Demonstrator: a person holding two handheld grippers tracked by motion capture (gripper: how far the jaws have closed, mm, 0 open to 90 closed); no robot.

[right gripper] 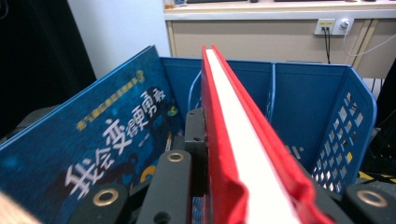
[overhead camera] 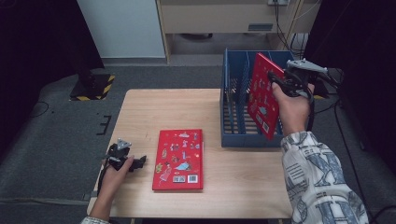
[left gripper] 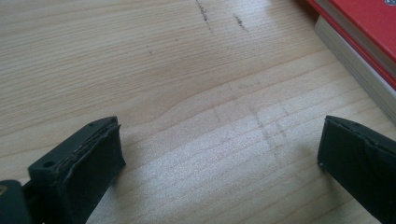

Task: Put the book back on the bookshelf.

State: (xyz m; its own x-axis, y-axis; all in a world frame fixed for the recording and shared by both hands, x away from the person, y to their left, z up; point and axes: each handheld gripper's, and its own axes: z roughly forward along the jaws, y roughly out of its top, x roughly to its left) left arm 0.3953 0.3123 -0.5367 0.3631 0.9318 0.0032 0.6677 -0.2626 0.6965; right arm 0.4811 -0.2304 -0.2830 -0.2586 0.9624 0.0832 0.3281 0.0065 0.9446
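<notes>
Left gripper (overhead camera: 132, 163) rests low on the pale wooden table (overhead camera: 154, 112), near its front left corner, held in the person's left hand (overhead camera: 114, 175). Its two black jaws stand wide apart with only bare wood between them. Just to its right a flat red picture book with small drawings on its cover (overhead camera: 178, 159) lies face up on the table, apart from the jaws. In the left gripper view, that book's (left gripper: 359, 28) white page edge sits at the top right.

Farther back and to the right, the right gripper (overhead camera: 275, 83) is clamped on a second red hardcover book (overhead camera: 262, 95). The right hand (overhead camera: 292, 109) holds this book up on edge, tilted, over the blue plastic slatted crate (overhead camera: 233, 126) at the table's far right side. In the right gripper view, the red book (right gripper: 233, 140) runs straight out between the jaws, white pages up. Beside it a dark blue book with pale printed letters (right gripper: 93, 154) leans inside the crate (right gripper: 336, 121), perhaps against its wall.
</notes>
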